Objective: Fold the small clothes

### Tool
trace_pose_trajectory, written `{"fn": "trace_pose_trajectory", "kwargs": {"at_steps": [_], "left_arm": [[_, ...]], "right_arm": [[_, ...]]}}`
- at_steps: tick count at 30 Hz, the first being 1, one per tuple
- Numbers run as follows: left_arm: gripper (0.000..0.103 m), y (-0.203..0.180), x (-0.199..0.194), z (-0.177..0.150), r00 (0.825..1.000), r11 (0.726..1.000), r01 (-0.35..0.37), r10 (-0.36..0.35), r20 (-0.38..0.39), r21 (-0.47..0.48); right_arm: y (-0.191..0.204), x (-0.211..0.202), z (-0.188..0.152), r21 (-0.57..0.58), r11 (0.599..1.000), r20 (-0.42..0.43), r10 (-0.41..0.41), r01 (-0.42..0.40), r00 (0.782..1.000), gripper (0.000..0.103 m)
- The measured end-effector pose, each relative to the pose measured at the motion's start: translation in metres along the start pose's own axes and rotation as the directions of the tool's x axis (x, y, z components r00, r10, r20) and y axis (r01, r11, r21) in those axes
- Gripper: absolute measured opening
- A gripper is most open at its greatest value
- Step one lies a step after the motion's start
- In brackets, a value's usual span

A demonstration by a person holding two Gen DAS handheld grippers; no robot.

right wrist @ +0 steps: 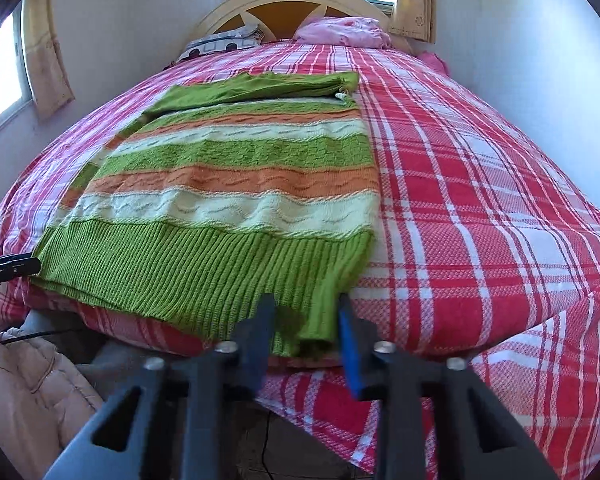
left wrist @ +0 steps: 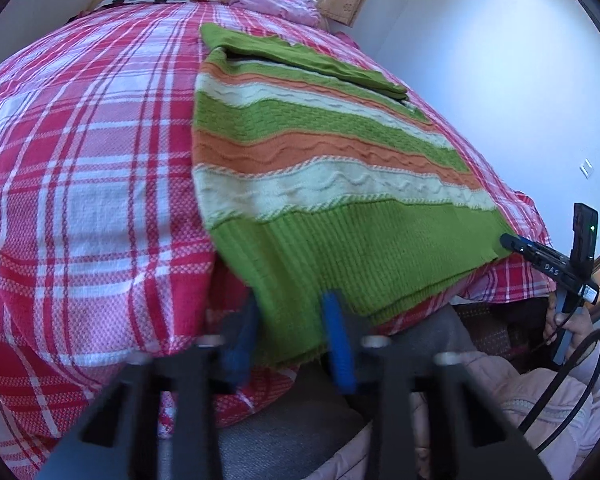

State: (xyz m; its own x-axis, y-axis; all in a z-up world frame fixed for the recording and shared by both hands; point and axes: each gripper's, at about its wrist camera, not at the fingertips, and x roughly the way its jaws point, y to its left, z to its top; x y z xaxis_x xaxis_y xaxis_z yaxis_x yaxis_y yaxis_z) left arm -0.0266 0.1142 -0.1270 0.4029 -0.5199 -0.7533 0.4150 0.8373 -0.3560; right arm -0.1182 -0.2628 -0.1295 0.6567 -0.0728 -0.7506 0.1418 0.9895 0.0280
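Observation:
A knitted sweater [left wrist: 324, 152] with green, orange and cream stripes lies flat on the bed, a green sleeve folded across its far end. It also shows in the right wrist view [right wrist: 228, 184]. My left gripper [left wrist: 292, 320] is open with its blue-padded fingers on either side of the sweater's green ribbed hem at the near left corner. My right gripper [right wrist: 304, 320] is open around the hem's near right corner, which hangs over the bed edge. The right gripper also shows in the left wrist view [left wrist: 512, 242] at the hem's right corner.
The bed has a red, pink and white plaid cover [right wrist: 480, 200]. Pillows [right wrist: 340, 32] lie at the headboard. A white wall [left wrist: 500, 80] runs along the bed's right side. A pale padded jacket [right wrist: 28, 384] is at the lower left.

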Motion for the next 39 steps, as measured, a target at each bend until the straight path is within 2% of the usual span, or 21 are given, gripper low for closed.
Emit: {"fn": "trace_pose_trajectory", "kwargs": {"at_steps": [4,6,10,16,24,28,30,33,35,36,38,39], "left_arm": [[0.015,-0.002,-0.002,0.0,1.0,1.0,-0.021,0.021,0.007,0.011],[0.013,-0.006,-0.005,0.003,1.0,0.999,-0.025,0.025,0.018,0.022],[0.012,-0.011,-0.016,0.019,0.998,1.0,0.001,-0.003,0.058,0.03],[0.011,-0.017,-0.021,0.06,0.995,0.998,-0.005,0.0,0.102,0.055],[0.006,-0.006,-0.016,0.119,0.983,0.997,-0.058,0.049,0.176,0.051],[0.006,0.002,-0.004,0.139,0.98,0.993,-0.104,0.094,0.175,0.049],[0.006,0.008,-0.004,0.145,0.982,0.995,-0.082,0.073,0.173,0.05],[0.007,0.015,-0.013,0.146,0.983,0.991,-0.084,0.066,0.171,0.102],[0.011,0.02,-0.021,0.142,0.986,0.988,-0.069,0.047,0.159,0.137],[0.017,0.024,-0.024,0.136,0.99,0.988,-0.052,0.031,0.14,0.147],[0.035,0.031,-0.027,0.121,0.996,0.989,-0.02,0.006,0.094,0.149],[0.049,0.033,-0.027,0.109,0.997,0.989,-0.014,0.003,0.072,0.15]], "right_arm": [[-0.012,-0.001,0.002,0.052,0.998,-0.007,0.041,-0.041,0.999,0.009],[-0.019,-0.002,0.004,0.098,0.993,-0.011,0.073,-0.072,0.997,0.008],[-0.035,-0.011,0.014,0.219,0.956,0.034,0.194,-0.197,0.98,0.007],[-0.042,-0.021,0.051,0.286,0.907,0.119,0.285,-0.307,0.951,0.007],[-0.045,0.0,0.116,0.275,0.91,0.181,0.268,-0.31,0.946,0.006],[-0.05,0.028,0.142,0.298,0.912,0.177,0.237,-0.281,0.955,0.004],[-0.052,0.047,0.153,0.318,0.912,0.165,0.215,-0.258,0.963,0.002],[-0.056,0.074,0.163,0.341,0.913,0.129,0.191,-0.225,0.973,0.0],[-0.055,0.089,0.165,0.338,0.918,0.1,0.185,-0.208,0.978,0.0],[-0.055,0.094,0.164,0.337,0.917,0.089,0.192,-0.211,0.977,0.0],[-0.053,0.095,0.161,0.33,0.914,0.093,0.217,-0.236,0.972,0.001],[-0.05,0.091,0.159,0.314,0.915,0.107,0.231,-0.253,0.967,0.001]]}}
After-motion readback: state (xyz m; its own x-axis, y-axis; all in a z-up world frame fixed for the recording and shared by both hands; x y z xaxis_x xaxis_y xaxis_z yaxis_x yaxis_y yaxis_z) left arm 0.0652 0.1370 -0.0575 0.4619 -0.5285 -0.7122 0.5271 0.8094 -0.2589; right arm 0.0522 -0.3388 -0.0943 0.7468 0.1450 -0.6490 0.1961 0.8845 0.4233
